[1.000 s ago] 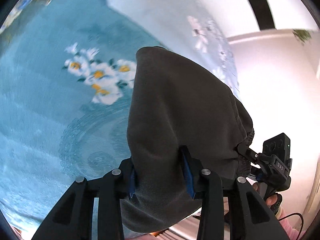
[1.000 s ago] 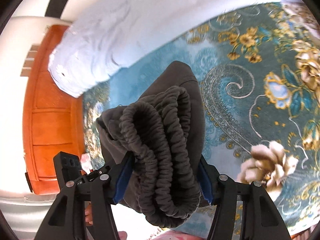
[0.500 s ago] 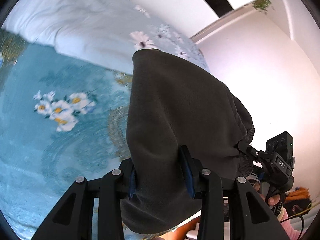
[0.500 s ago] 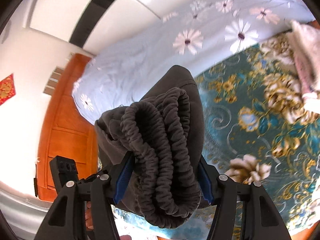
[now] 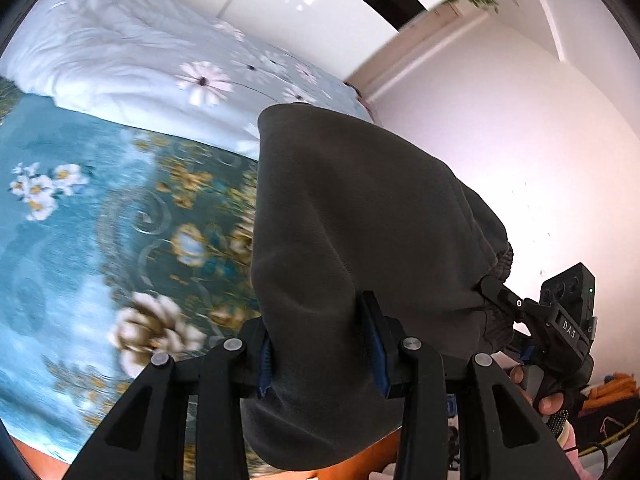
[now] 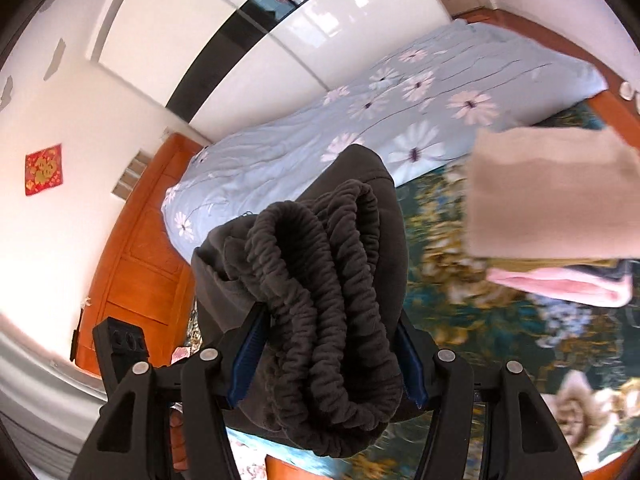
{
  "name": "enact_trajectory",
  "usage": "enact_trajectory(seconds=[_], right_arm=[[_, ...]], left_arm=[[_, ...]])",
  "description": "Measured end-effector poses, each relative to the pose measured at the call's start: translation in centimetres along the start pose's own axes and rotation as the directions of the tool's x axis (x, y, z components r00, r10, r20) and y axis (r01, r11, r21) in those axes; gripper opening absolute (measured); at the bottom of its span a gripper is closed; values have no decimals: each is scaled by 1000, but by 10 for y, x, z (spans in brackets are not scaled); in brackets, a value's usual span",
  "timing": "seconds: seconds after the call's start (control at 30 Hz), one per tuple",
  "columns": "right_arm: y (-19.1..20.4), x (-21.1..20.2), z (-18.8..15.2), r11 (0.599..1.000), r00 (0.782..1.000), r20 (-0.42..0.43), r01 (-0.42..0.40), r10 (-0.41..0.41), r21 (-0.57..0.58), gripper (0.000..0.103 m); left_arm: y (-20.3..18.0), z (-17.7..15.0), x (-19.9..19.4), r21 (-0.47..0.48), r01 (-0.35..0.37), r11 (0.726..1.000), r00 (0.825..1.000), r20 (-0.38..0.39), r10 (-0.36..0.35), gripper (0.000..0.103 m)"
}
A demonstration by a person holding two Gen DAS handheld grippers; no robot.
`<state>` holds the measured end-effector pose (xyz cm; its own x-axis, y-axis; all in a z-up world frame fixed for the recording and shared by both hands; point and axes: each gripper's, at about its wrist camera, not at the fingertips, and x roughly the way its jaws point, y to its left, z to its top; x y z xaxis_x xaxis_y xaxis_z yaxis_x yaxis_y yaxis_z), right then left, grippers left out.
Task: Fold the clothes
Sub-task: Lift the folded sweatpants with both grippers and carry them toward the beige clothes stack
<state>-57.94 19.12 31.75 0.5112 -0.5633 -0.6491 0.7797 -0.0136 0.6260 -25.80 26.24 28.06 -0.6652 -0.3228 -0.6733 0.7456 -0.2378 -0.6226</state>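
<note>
A folded dark grey garment (image 5: 352, 248) with a ribbed elastic waistband (image 6: 320, 300) is held in the air between both grippers. My left gripper (image 5: 320, 352) is shut on its smooth folded edge. My right gripper (image 6: 324, 360) is shut on the bunched waistband end; it also shows at the right of the left wrist view (image 5: 560, 328). The garment hangs above a teal floral bedspread (image 5: 80, 240). A stack of folded clothes, beige on top (image 6: 548, 192) and pink below (image 6: 560, 284), lies on the bedspread to the right.
A pale blue daisy-print duvet (image 6: 320, 140) lies along the far side of the bed. An orange wooden headboard (image 6: 136, 264) stands at the left. White wardrobe doors (image 5: 312, 8) and a white wall are behind.
Both grippers have lifted and tilted up with the garment, still gripped. More of the duvet, wardrobe and wall shows, and the folded clothes stack has come into the right wrist view.
</note>
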Motion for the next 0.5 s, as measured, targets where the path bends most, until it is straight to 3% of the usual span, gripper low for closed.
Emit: enact_trajectory(seconds=[0.23,0.5], right_arm=[[-70,-84,8,994,995,96,20,-31,109,63],[-135,-135,25,964,977,142,123,-159,235,63]], left_arm=[[-94,4,52,123,32,992,997,-73,-24,40],[-153,24,156,180,130,975,972,-216,-90,40]])
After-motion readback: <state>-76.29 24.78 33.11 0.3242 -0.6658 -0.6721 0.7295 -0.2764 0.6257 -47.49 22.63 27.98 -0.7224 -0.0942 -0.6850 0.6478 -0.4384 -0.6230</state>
